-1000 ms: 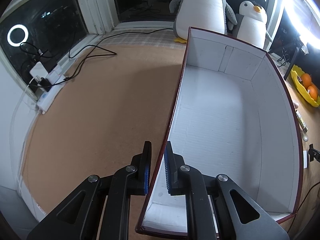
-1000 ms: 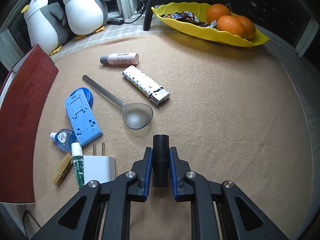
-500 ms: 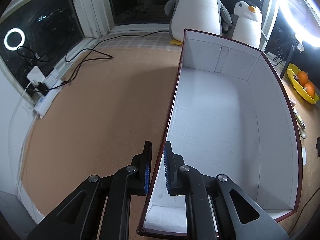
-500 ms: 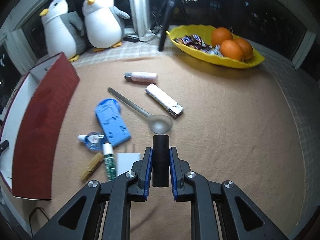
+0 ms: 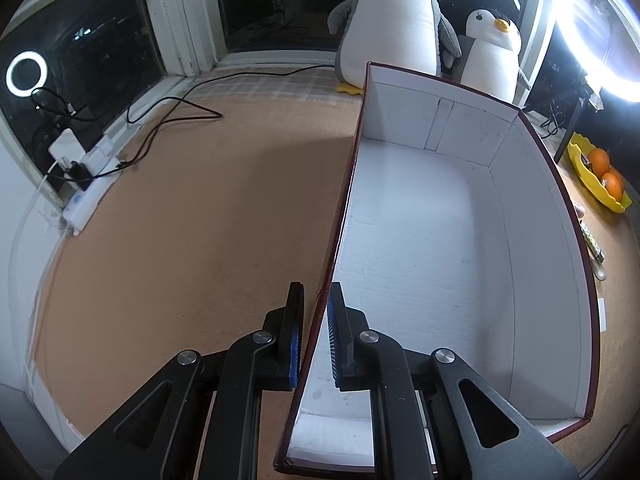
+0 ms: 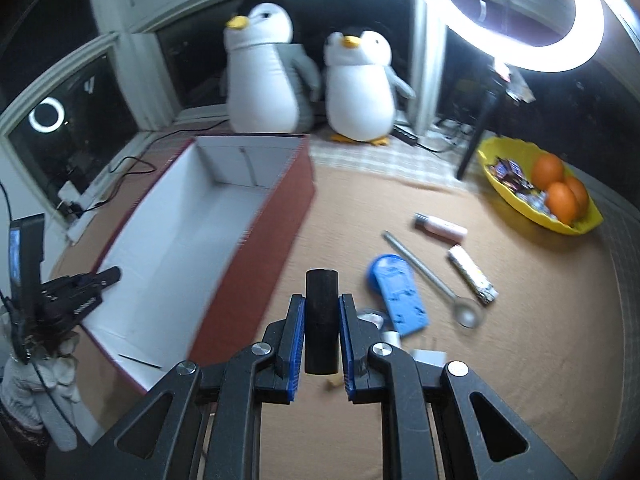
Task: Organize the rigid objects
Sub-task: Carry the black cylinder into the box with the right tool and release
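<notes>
A dark red box with a white inside lies open on the brown mat, with nothing in it. My left gripper is shut on the box's near left wall. In the right wrist view my right gripper is shut on a black cylinder, held in the air to the right of the box. Beyond it on the mat lie a blue plastic stand, a grey spoon, a pink tube and a patterned lighter. The left gripper shows at the box's near corner.
Two plush penguins stand behind the box by the window. A yellow tray with oranges and sweets sits at the right. A lit ring light on a stand is above it. Cables and a power strip lie at the left.
My right gripper has risen and swung left with the black cylinder, bringing the box and penguins into view. The left gripper has kept its hold on the box wall.
</notes>
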Demonstrator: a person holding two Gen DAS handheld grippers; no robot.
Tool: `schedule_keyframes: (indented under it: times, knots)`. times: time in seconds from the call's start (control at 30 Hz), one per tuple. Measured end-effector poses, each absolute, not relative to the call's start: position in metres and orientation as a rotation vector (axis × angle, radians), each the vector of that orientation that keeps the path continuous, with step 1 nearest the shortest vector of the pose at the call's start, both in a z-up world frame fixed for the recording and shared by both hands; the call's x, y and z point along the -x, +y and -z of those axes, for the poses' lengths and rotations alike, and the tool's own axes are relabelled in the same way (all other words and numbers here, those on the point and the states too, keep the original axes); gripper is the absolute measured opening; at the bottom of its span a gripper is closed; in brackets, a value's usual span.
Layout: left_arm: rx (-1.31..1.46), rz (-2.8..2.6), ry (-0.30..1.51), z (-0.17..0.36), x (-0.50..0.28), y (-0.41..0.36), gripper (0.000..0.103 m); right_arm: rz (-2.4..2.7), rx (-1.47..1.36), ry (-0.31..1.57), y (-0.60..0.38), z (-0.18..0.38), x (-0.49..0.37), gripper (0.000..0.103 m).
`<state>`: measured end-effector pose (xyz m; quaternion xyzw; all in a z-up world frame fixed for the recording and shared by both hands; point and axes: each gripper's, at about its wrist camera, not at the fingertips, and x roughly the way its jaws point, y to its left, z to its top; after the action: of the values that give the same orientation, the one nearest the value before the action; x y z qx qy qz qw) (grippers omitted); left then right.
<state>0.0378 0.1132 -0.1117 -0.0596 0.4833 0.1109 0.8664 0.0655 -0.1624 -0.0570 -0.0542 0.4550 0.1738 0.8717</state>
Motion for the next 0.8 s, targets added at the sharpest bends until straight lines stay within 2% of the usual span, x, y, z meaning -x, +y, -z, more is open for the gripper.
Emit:
schedule_keyframes:
  times: [0.73,0.8]
  knots:
    - [0.133,-0.215,1.007,0.111,-0.036,0.115,0.010,-0.568,0.185,1.009,-0.063,0.081,-0.050,0.015]
    - [0.132,-0.215,1.008,0.112,-0.036,0.115,0.010,-0.573,0.184,1.005,-0.062,0.080,-0.048,0.018]
